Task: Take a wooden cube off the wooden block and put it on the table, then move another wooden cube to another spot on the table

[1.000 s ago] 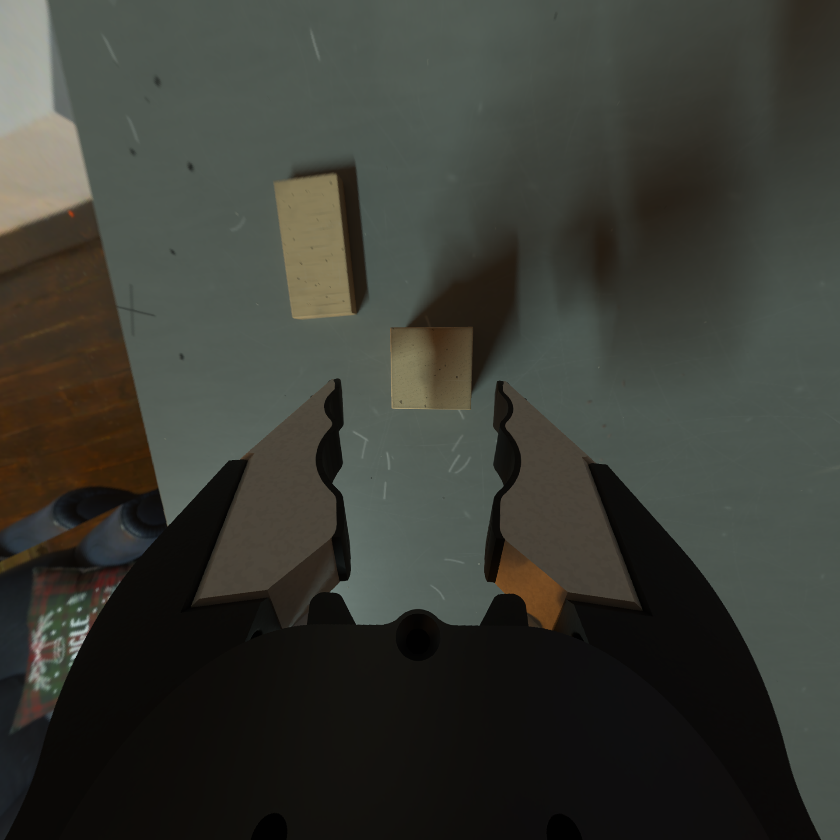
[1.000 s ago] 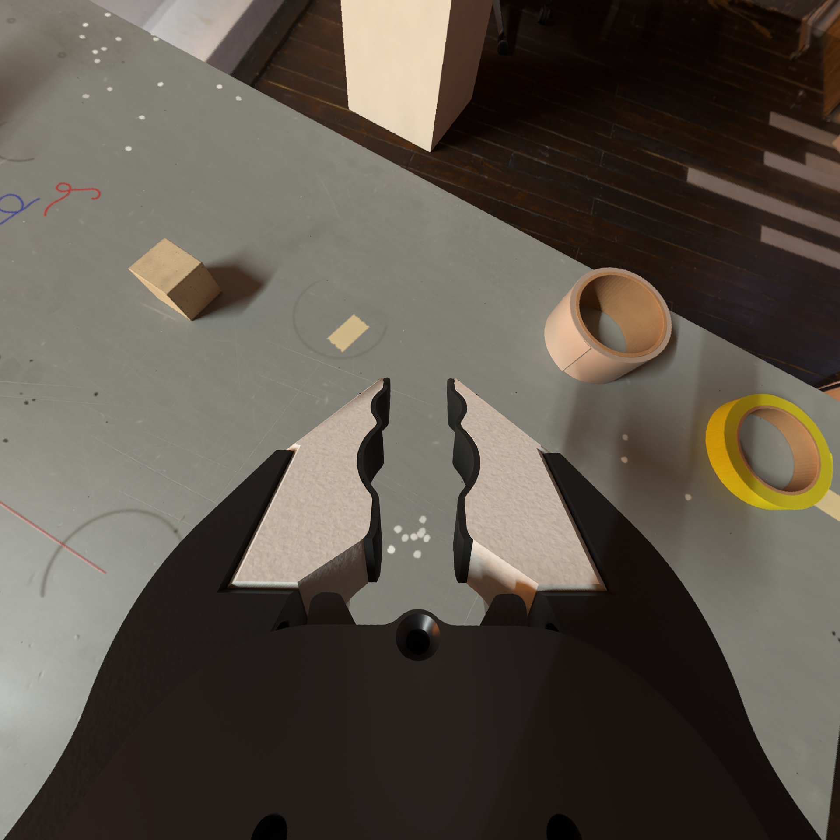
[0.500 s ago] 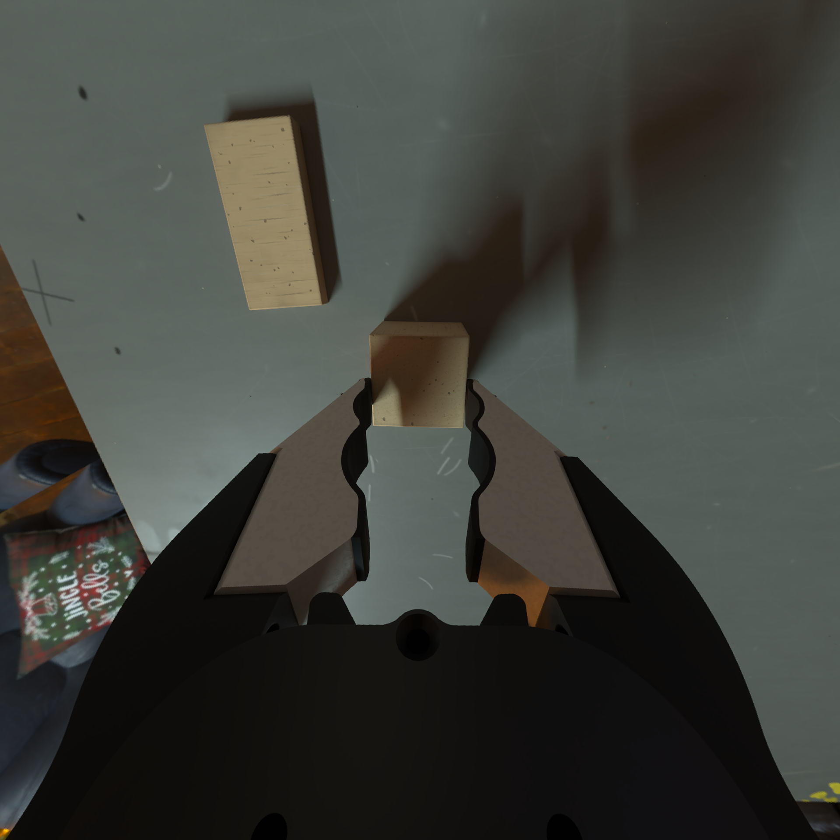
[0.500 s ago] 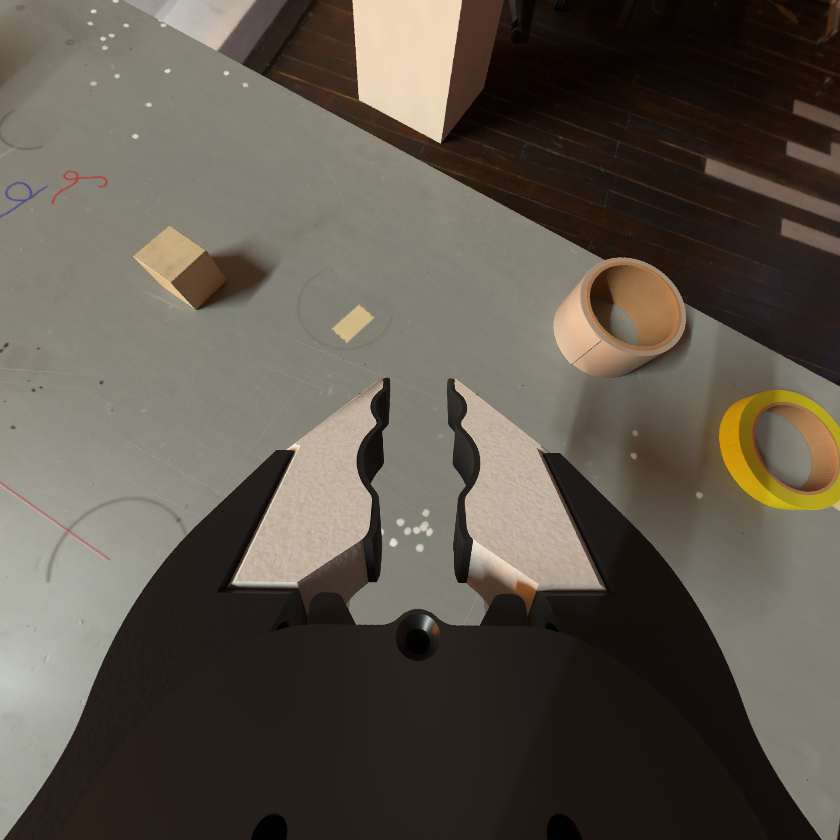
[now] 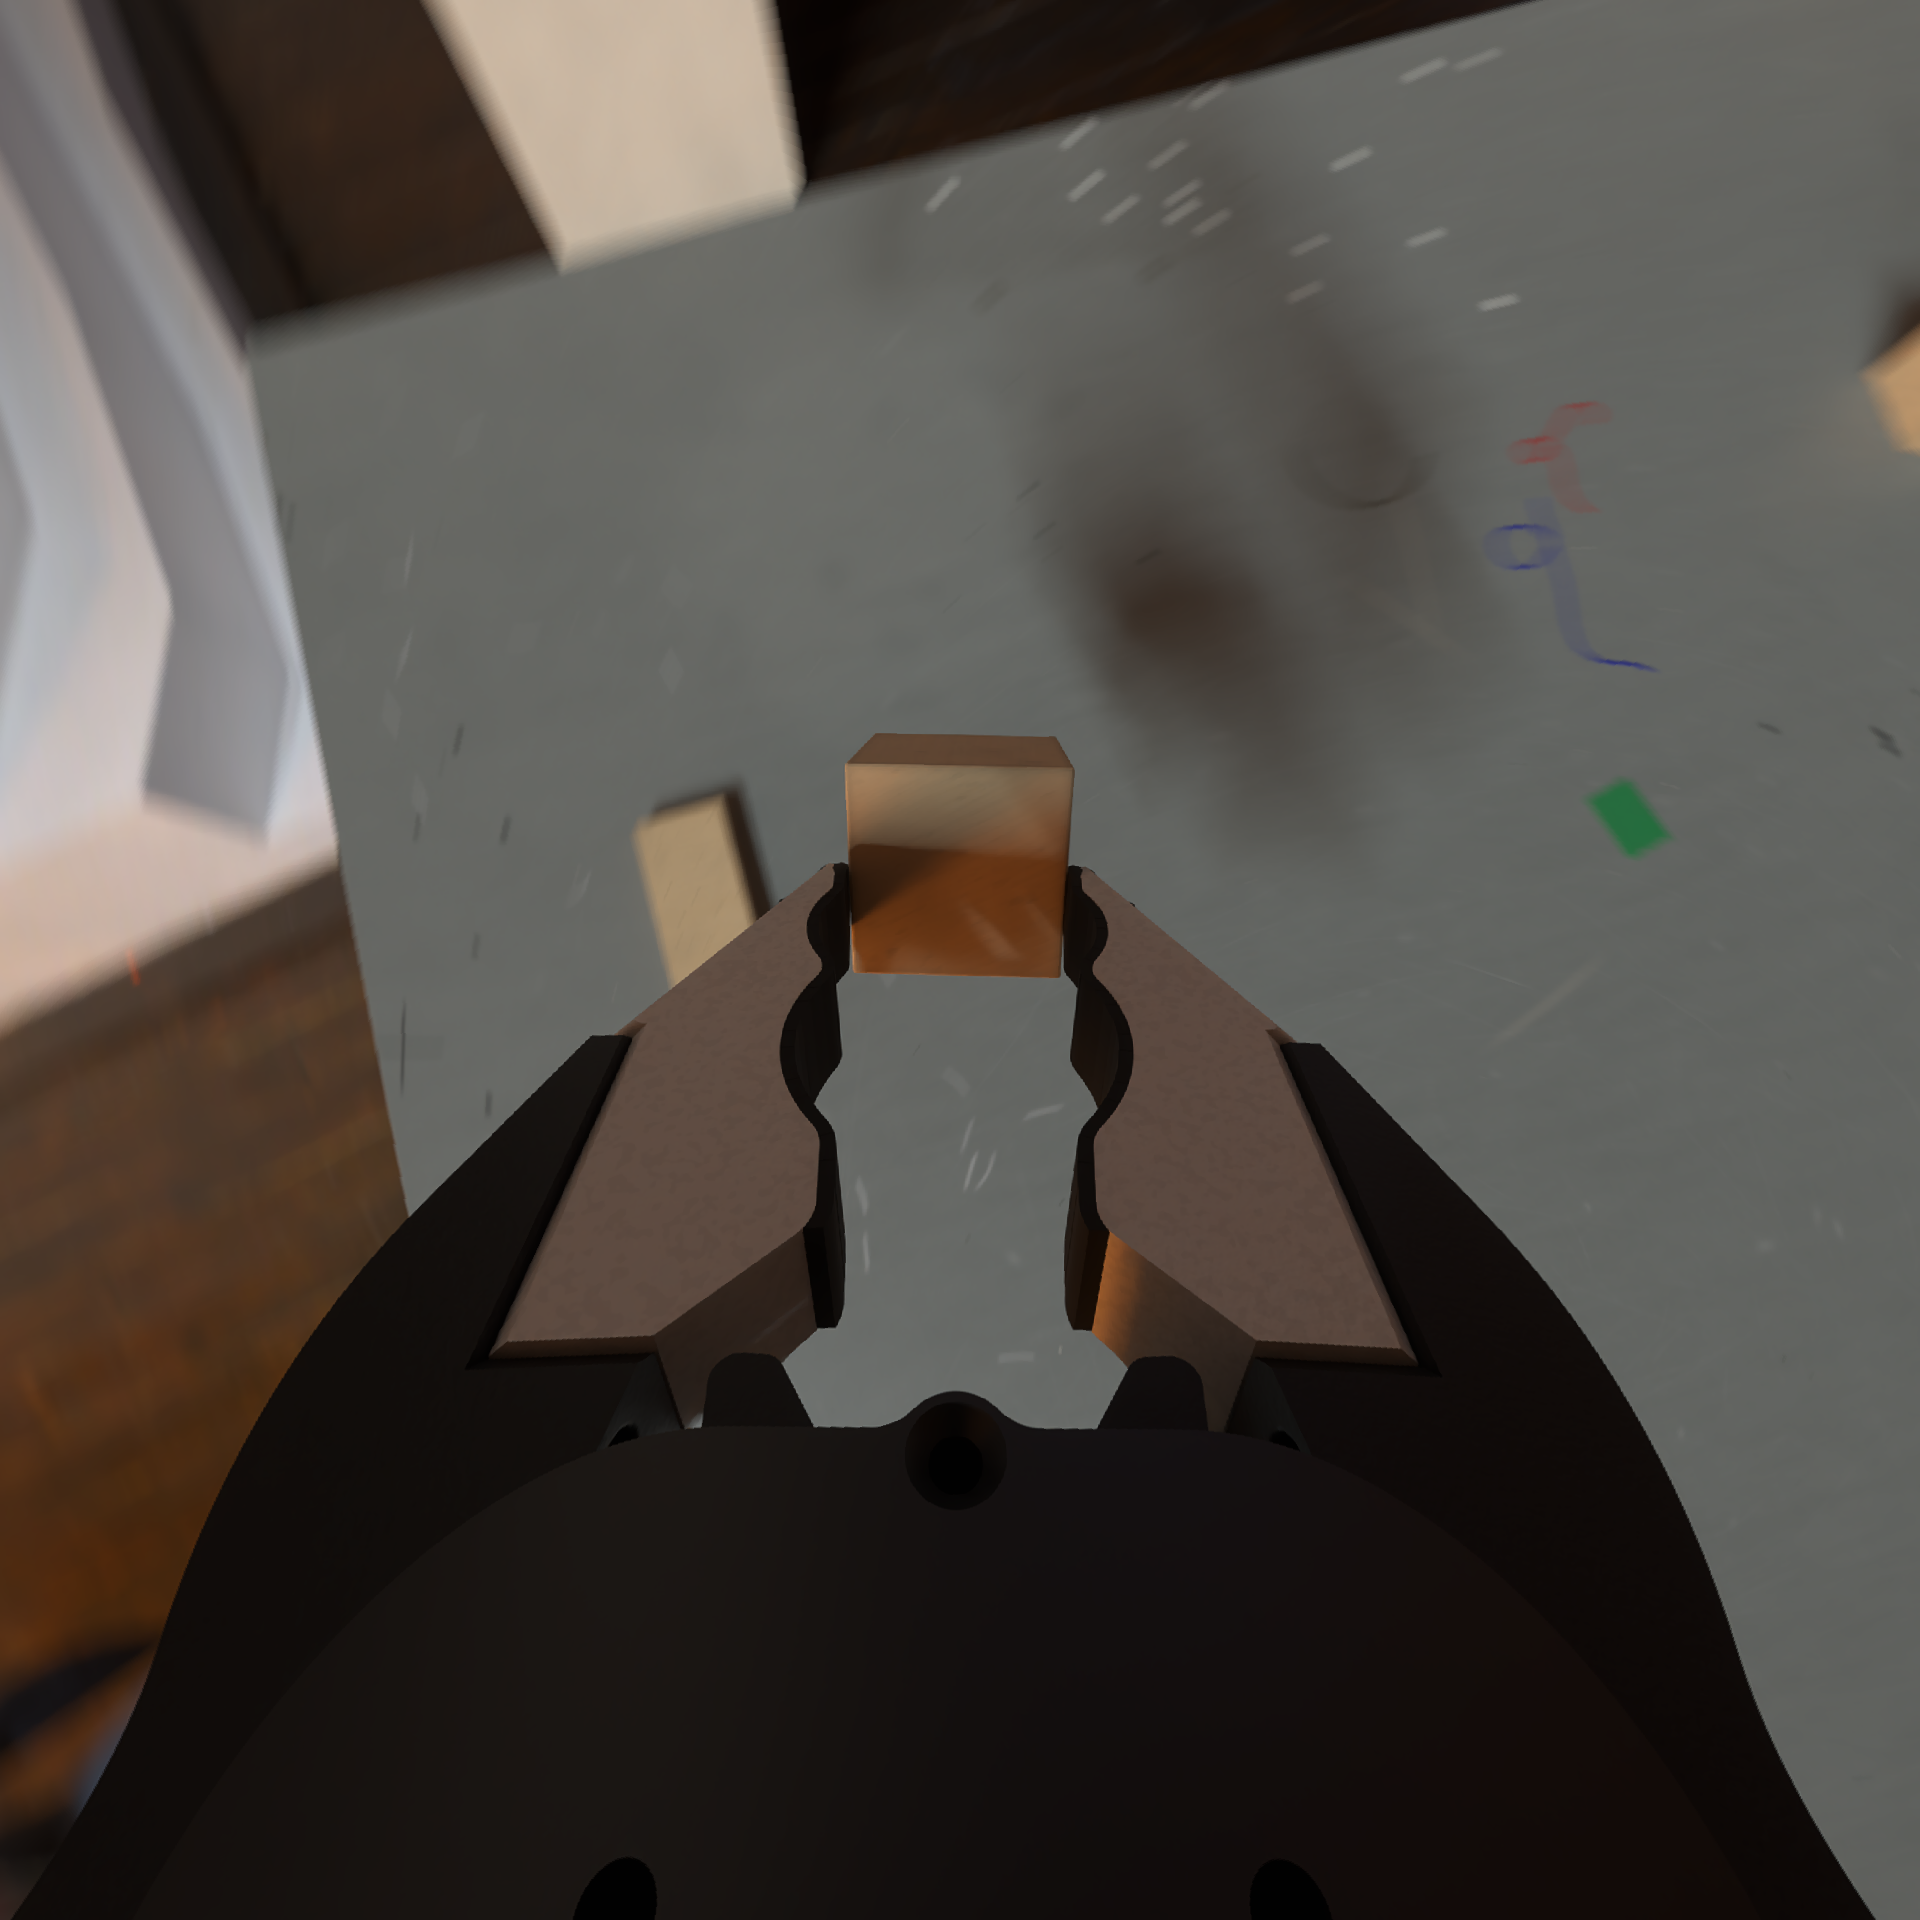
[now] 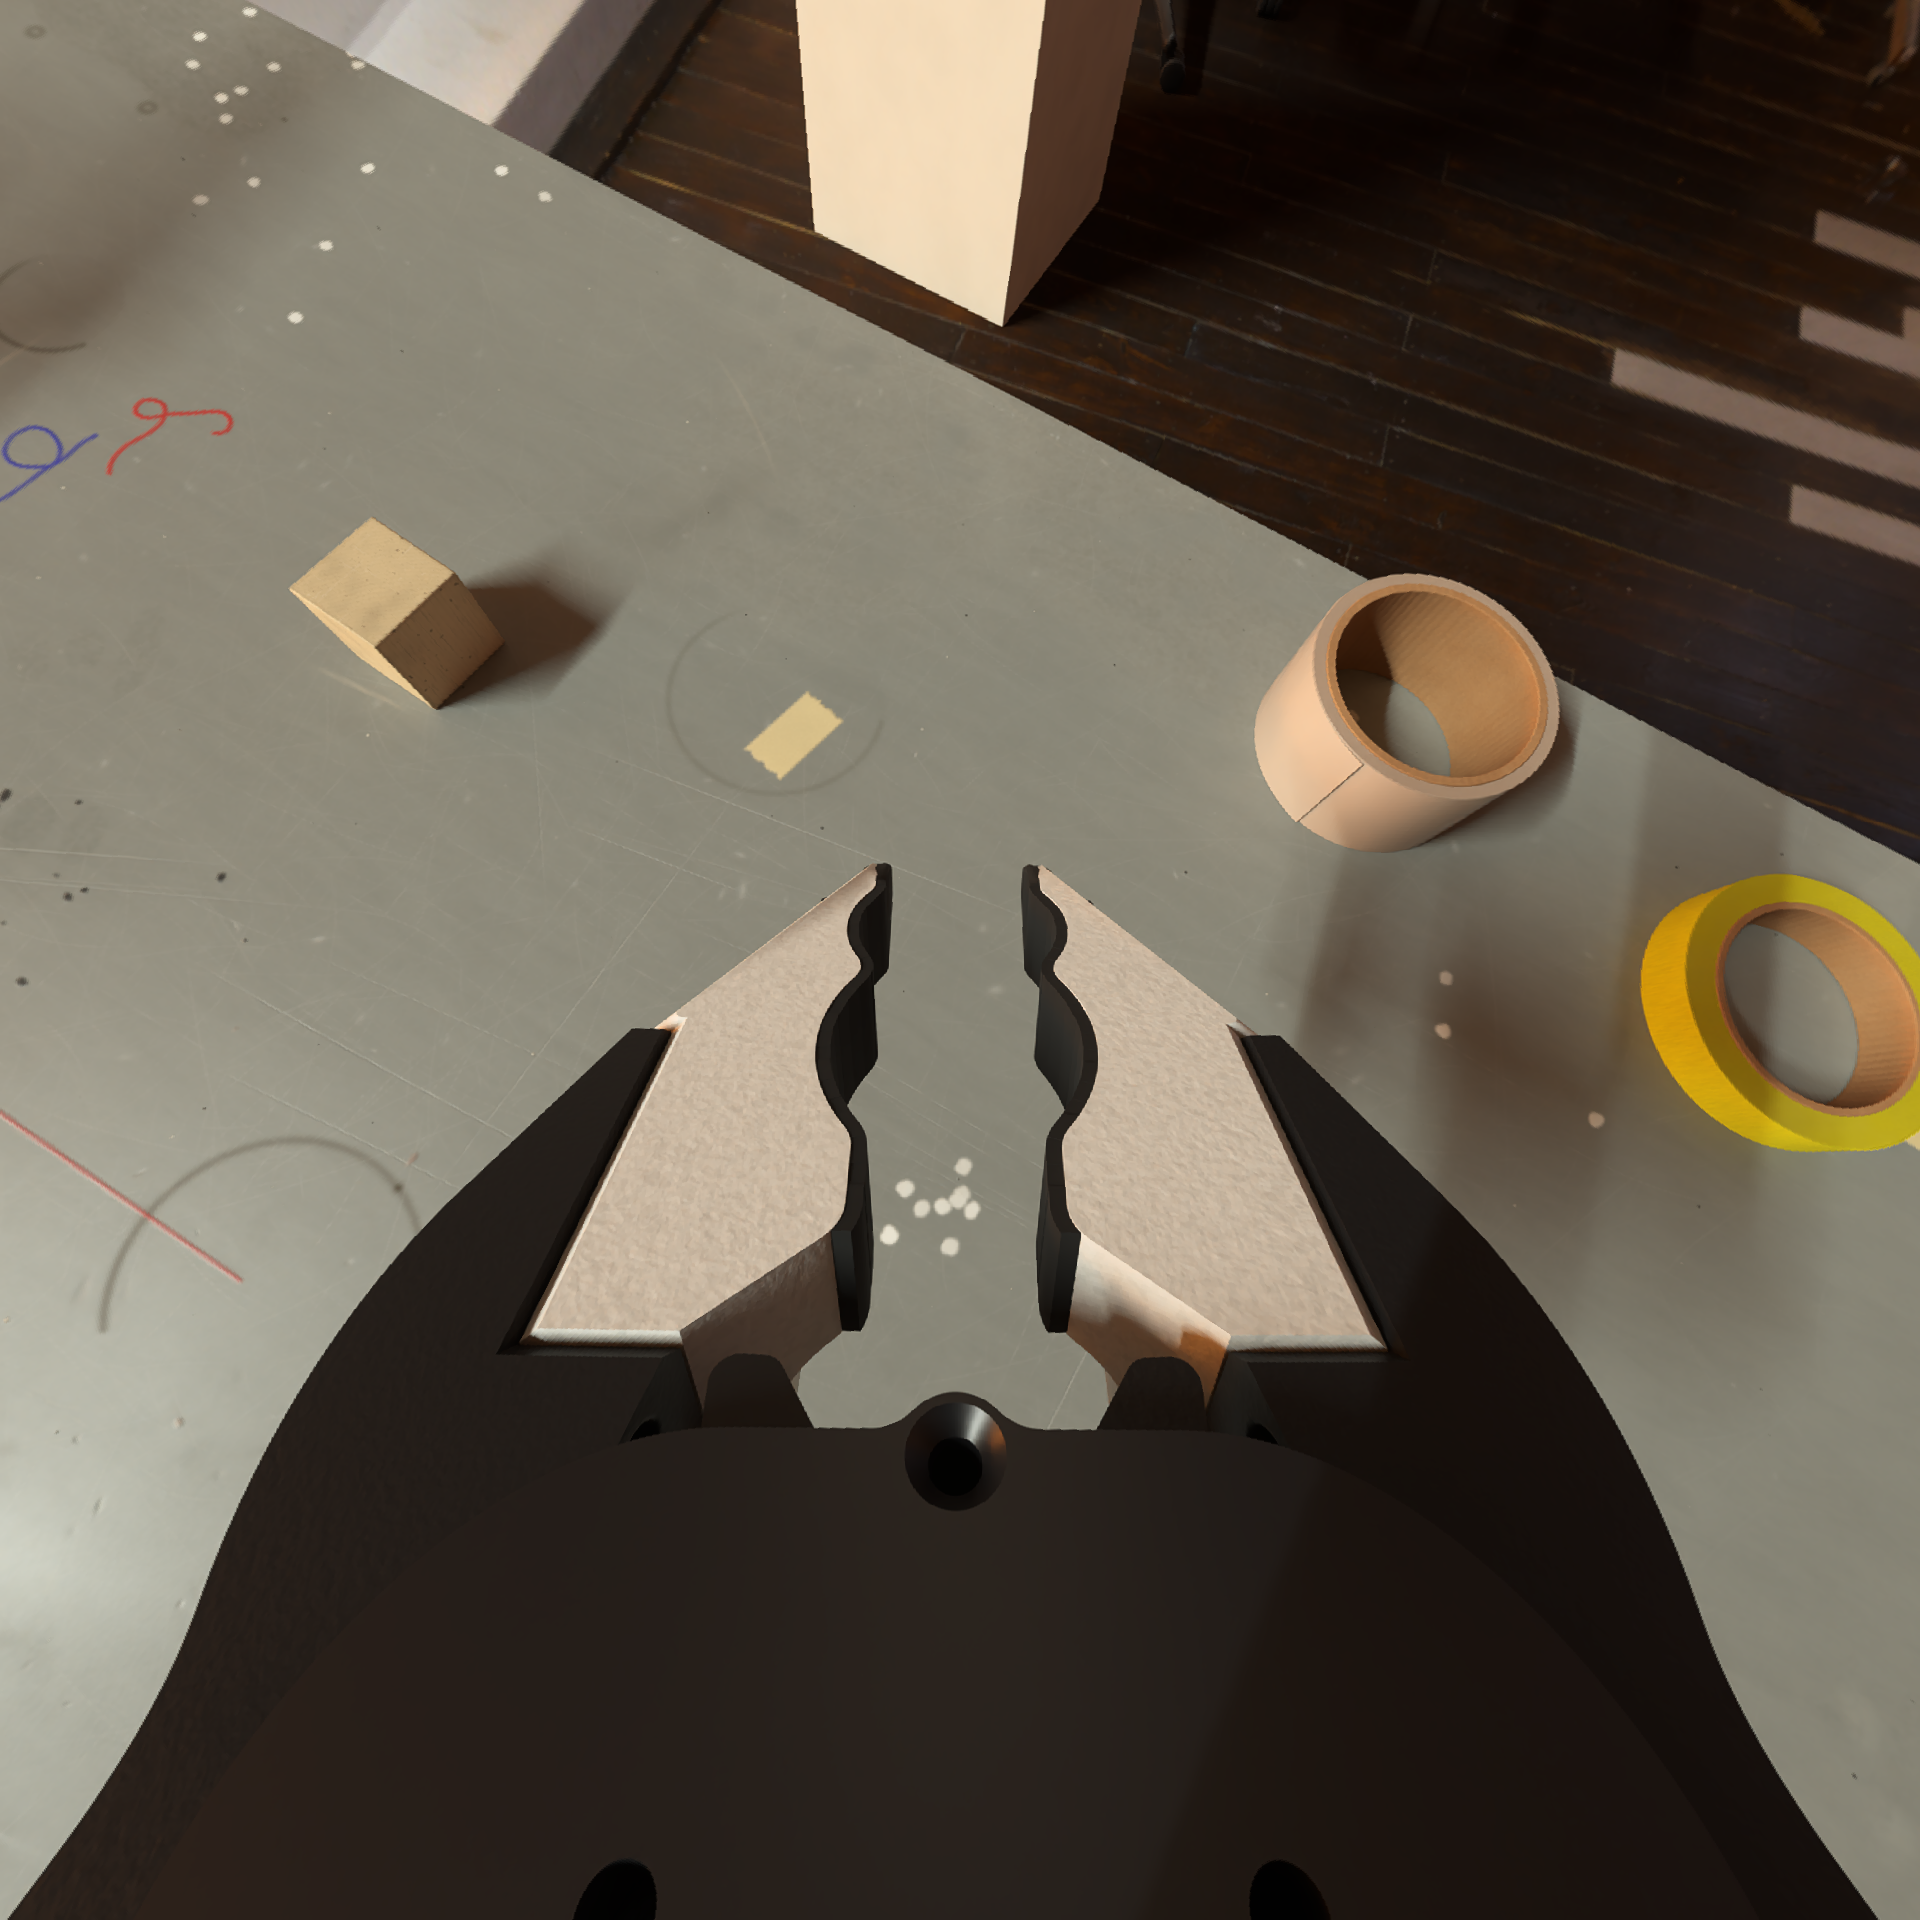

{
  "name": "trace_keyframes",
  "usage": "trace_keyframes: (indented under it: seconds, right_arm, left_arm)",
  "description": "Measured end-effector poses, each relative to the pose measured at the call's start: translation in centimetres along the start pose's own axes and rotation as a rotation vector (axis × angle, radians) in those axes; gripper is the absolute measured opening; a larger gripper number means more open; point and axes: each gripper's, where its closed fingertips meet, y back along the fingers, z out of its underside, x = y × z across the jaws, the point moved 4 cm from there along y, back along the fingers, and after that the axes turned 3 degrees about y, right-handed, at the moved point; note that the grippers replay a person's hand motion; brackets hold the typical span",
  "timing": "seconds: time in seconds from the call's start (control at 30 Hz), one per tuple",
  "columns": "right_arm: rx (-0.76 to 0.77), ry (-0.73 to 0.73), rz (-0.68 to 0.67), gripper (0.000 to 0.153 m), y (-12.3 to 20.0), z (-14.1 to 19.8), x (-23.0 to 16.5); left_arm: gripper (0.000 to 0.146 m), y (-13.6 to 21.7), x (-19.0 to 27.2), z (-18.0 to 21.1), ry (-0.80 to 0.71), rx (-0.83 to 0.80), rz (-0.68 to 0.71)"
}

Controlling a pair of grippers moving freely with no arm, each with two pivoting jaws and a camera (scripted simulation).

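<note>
My left gripper [image 5: 956, 883] is shut on a wooden cube [image 5: 956, 821] and holds it clear above the grey table [image 5: 727, 520]. The flat wooden block [image 5: 696, 883] lies on the table below, partly hidden behind my left finger. A second wooden cube [image 6: 395, 613] rests tilted on the table in the right wrist view, far left of my right gripper [image 6: 956, 878]. It also shows at the right edge of the left wrist view [image 5: 1896, 400]. The right gripper's jaws stand a narrow gap apart with nothing between them.
A beige tape roll [image 6: 1403, 717] and a yellow tape roll [image 6: 1787, 1013] sit near the table's far right edge. A small tape patch [image 6: 793, 735] and a green patch [image 5: 1628, 818] mark the table. A cream pillar [image 6: 956, 135] stands on the dark floor beyond.
My left gripper came down around the cube, shut on it and lifted it, tilting up so the far table edge shows. The right gripper barely drifted.
</note>
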Motion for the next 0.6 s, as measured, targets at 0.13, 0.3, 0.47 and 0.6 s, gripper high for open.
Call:
trace_keyframes:
  seconds: [0.13, 0.3, 0.47, 0.6]
  right_arm:
    - [-0.005, 0.006, 0.005, 0.025, 0.0, -0.1, -0.1]
    - [-0.003, 0.020, -0.001, 0.025, -0.1, -0.2, -0.3]
    - [0.008, 0.025, -0.010, 0.025, 0.0, 0.0, -0.5]
    - [0.006, 0.013, -0.017, 0.025, -0.1, 0.4, -0.6]
  left_arm:
    - [0.041, 0.6, 8.9, -2.5, -0.352, 0.148, 0.196]
    - [0.041, -5.0, 19.4, -3.4, -0.740, 0.090, 0.335]
    - [0.041, -13.6, 25.0, -4.3, -0.912, 0.002, 0.449]
    - [0.041, -18.2, 25.8, -6.0, -0.947, -0.084, 0.438]
